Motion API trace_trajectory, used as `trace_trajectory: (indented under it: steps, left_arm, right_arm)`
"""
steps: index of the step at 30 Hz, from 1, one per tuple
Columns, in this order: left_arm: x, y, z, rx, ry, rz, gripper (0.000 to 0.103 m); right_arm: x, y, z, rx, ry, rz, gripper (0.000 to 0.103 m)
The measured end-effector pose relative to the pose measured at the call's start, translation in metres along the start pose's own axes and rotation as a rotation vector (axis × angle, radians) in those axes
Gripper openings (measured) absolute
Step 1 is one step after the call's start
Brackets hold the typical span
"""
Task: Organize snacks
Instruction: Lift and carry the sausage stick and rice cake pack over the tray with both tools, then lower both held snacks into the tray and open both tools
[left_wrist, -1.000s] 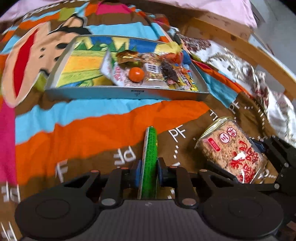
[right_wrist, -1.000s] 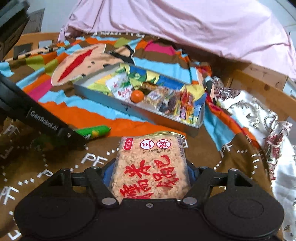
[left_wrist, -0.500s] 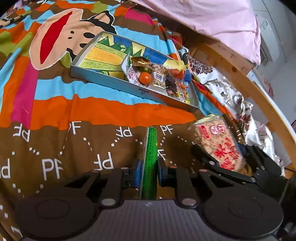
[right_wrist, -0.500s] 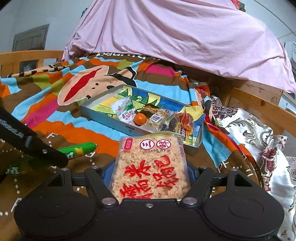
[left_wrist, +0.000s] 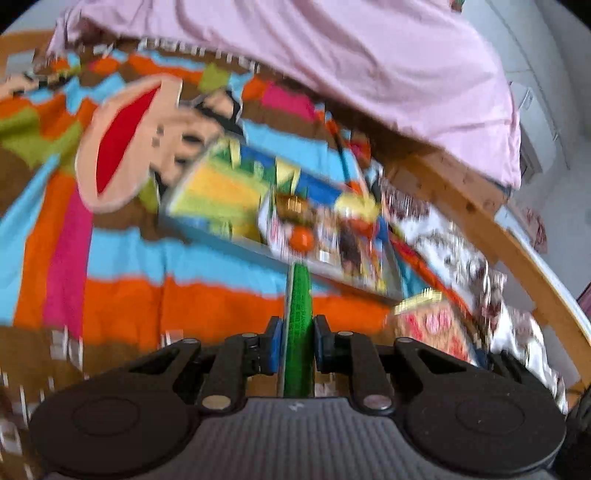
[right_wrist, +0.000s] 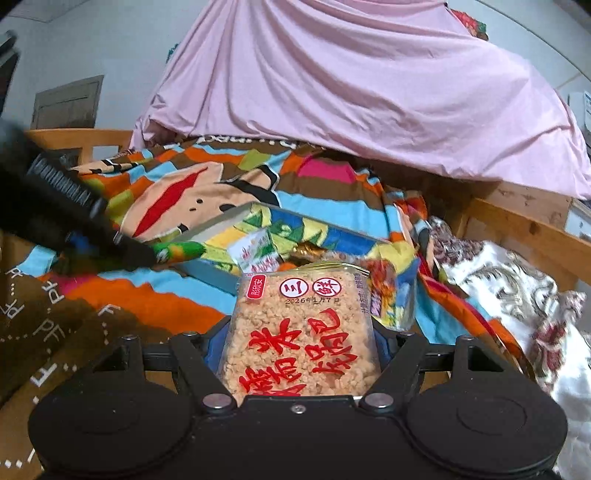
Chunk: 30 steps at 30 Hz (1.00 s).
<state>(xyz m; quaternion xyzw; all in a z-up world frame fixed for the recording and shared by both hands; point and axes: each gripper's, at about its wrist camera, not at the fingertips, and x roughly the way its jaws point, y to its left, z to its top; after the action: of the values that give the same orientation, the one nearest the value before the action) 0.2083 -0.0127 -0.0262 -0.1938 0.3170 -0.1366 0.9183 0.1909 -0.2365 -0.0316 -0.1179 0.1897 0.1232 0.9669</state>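
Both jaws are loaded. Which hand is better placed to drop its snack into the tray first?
Left, probably. The green snack stick in the left gripper already reaches the tray rim, over its bare end. The right gripper holds the rice cracker pack short of it.

1. Left gripper (left_wrist: 298, 345), bottom centre of the frame: its blue pads are closed on a thin green snack packet (left_wrist: 299, 325) that runs straight up the frame.
2. Shallow tray (left_wrist: 218, 230), centre, blurred: snack packets and a round orange item (left_wrist: 302, 238) are piled at its right end.
3. Clear bag of puffed rice with red print (left_wrist: 430, 328), lower right, just below the tray's right end.
4. Cartoon-print blanket (left_wrist: 147, 277), under the tray.
5. Pink sheet (left_wrist: 351, 62), across the top.
6. Wooden bed rail (left_wrist: 480, 206), at right.
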Motion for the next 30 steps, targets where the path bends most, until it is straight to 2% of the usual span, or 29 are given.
trace_trajectory:
  steps: [3, 6, 11, 15, 22, 26, 30]
  left_arm:
    - [0.005, 0.003, 0.02, 0.0, -0.044, 0.005, 0.019]
    - [0.016, 0.007, 0.036, 0.011, -0.053, 0.01, 0.019]
    - [0.035, 0.021, 0.044, -0.008, -0.038, 0.016, 0.019]
    - [0.047, 0.035, 0.054, -0.069, -0.059, 0.015, 0.019]
    - [0.079, 0.041, 0.094, -0.089, -0.126, 0.033, 0.019]
    - [0.109, 0.044, 0.114, -0.074, -0.154, 0.052, 0.019]
    - [0.138, 0.051, 0.123, -0.106, -0.172, 0.052, 0.019]
  right_arm:
    - [0.01, 0.001, 0.005, -0.005, -0.016, 0.014, 0.074]
    - [0.023, 0.001, 0.007, 0.003, -0.015, 0.027, 0.074]
    - [0.041, 0.002, 0.008, 0.02, -0.005, 0.05, 0.074]
    - [0.062, 0.001, 0.02, 0.042, -0.025, 0.065, 0.074]
    - [0.135, -0.007, 0.066, 0.14, -0.086, 0.074, 0.074]
    - [0.176, -0.017, 0.069, 0.176, -0.086, 0.11, 0.074]
    - [0.212, -0.032, 0.065, 0.215, -0.072, 0.092, 0.074]
